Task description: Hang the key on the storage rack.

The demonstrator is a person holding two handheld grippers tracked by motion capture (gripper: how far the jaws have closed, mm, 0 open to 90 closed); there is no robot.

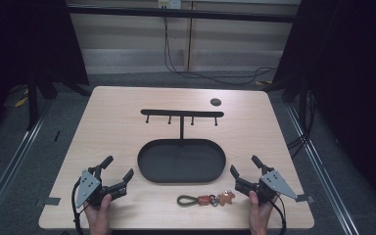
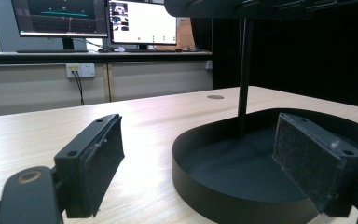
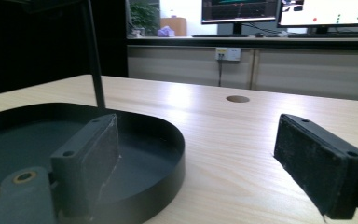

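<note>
I hold my left gripper (image 1: 117,169) and right gripper (image 1: 245,166) wide open and empty on the wooden surface (image 1: 112,127), flanking the black oval tray (image 1: 149,171); a keychain (image 1: 206,199) lies just before it.

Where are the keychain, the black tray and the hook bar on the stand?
keychain (image 1: 206,199), high view, on its orange middle clip.
black tray (image 1: 147,171), high view, on its bare floor.
hook bar (image 1: 182,113), high view, on the bar's middle.
</note>
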